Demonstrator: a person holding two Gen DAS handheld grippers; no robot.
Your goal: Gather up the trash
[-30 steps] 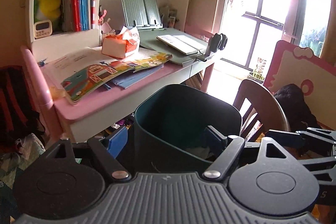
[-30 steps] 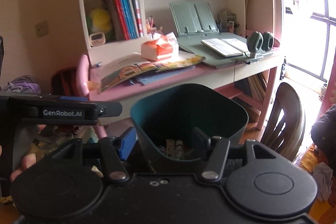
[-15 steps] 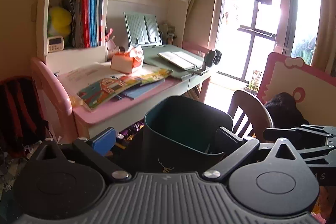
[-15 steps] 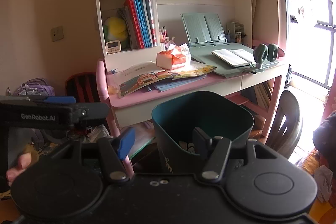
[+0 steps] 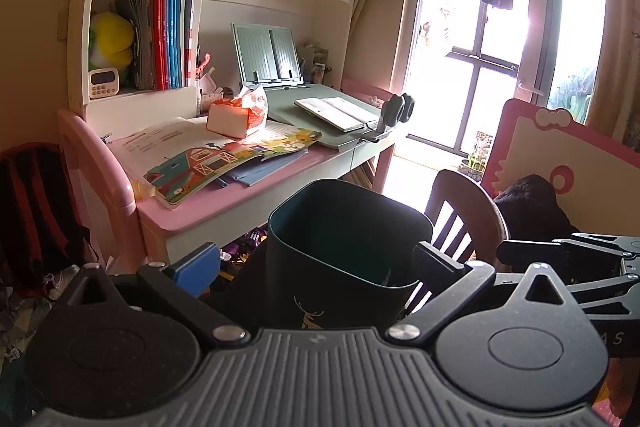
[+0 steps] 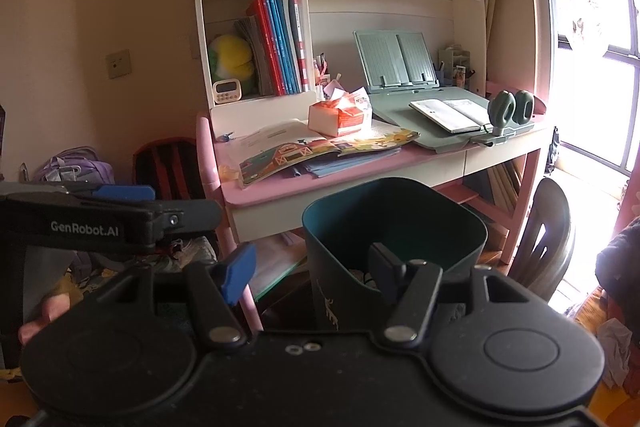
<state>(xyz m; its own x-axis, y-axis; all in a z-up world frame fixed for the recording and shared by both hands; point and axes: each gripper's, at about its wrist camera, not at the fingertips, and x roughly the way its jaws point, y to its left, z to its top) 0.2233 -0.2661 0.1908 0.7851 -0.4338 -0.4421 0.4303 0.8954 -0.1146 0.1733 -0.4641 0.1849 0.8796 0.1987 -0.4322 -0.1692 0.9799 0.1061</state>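
Observation:
A dark teal trash bin (image 5: 340,251) (image 6: 392,219) stands upright on the floor in front of the pink desk, with pale scraps (image 6: 360,273) in its bottom. My left gripper (image 5: 316,263) is open very wide and straddles the bin's near side. Its blue pad (image 5: 196,267) is well clear of the wall. My right gripper (image 6: 310,269) is open too, with its right finger (image 6: 384,267) over the bin's mouth and its blue pad (image 6: 238,275) outside, apart from the wall. Neither holds anything.
The pink desk (image 5: 240,203) carries open books, an orange tissue pack (image 5: 236,115) and a grey book stand. A wooden chair (image 6: 548,235) stands right of the bin. Bags lie on the floor at left. A crumpled white wad (image 6: 612,339) lies on the floor at right.
Both grippers have drawn back from the bin and risen slightly, so more of the shelf shows. The left jaws have spread wider. The right blue pad now stands farther off the bin's wall.

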